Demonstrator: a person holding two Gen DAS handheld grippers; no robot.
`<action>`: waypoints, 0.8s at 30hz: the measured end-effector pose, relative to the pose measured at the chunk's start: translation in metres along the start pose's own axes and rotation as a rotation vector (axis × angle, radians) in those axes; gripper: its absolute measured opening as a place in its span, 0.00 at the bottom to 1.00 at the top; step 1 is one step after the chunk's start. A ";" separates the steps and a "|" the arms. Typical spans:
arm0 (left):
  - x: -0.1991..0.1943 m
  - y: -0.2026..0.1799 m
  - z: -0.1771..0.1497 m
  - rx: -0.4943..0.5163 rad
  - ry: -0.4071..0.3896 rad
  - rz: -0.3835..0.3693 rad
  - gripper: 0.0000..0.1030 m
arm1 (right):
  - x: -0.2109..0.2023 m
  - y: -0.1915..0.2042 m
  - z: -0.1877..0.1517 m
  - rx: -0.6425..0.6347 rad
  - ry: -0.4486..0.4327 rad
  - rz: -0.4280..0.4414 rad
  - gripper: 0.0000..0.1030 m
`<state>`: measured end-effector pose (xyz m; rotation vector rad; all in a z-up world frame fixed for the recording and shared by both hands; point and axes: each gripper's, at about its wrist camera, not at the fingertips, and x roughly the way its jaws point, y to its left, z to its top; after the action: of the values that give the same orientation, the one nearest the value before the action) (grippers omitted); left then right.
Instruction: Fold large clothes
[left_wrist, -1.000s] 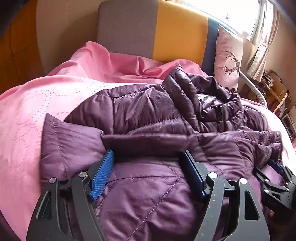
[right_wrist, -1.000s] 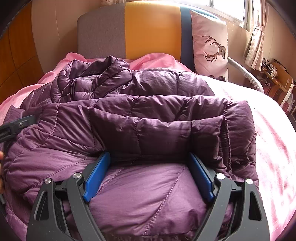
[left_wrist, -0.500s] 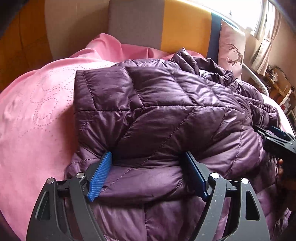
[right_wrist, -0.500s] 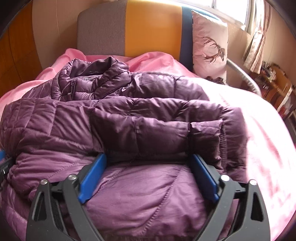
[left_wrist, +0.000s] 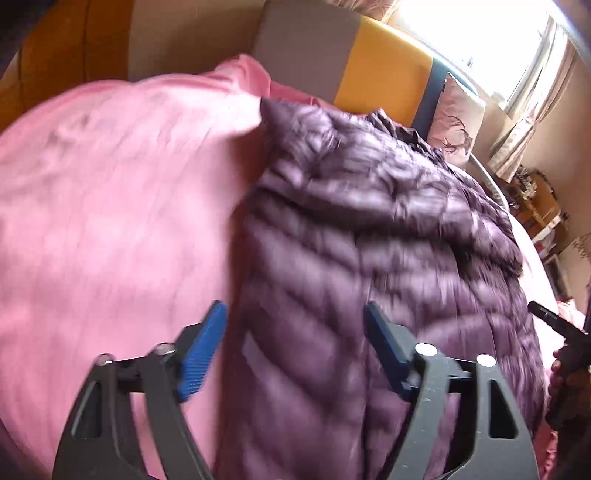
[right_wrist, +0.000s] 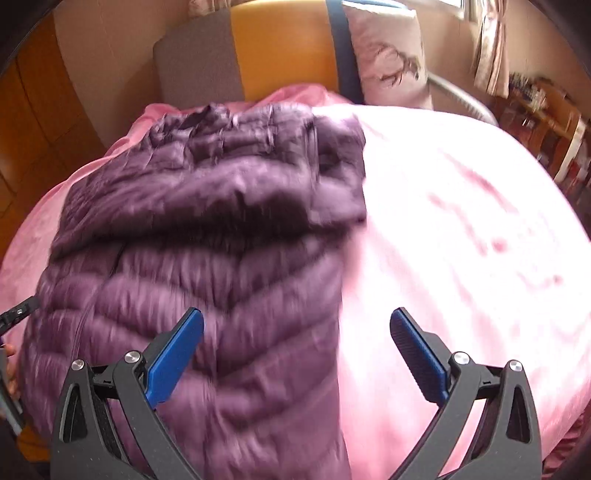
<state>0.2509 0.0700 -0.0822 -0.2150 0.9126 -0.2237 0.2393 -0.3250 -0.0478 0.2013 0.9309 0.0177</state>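
The purple puffer jacket (right_wrist: 207, 266) looked light, soft and slippery, best pinched at a hem edge; the left tool (left_wrist: 293, 354) was closing around its edge without yet pinching it, while the right tool (right_wrist: 295, 354) was opening, empty.

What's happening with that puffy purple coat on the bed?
A person with a gripper in each hand is folding a purple puffer jacket on a pink bedspread. The jacket lies in a long folded bundle. The right gripper is opening, with nothing pinched in its jaws. The left gripper is closing, with the jacket's edge between its fingers, though blur hides whether they grip it.
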 end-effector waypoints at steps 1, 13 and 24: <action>-0.006 0.006 -0.011 -0.012 0.010 -0.027 0.68 | -0.005 -0.005 -0.010 0.006 0.018 0.033 0.97; -0.061 0.032 -0.104 -0.036 0.068 -0.178 0.68 | -0.051 -0.007 -0.126 0.037 0.169 0.222 0.67; -0.081 0.020 -0.122 0.073 0.112 -0.284 0.08 | -0.080 0.019 -0.128 -0.027 0.153 0.380 0.12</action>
<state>0.1074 0.1013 -0.0984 -0.2667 0.9823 -0.5354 0.0904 -0.2938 -0.0550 0.3536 1.0325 0.4008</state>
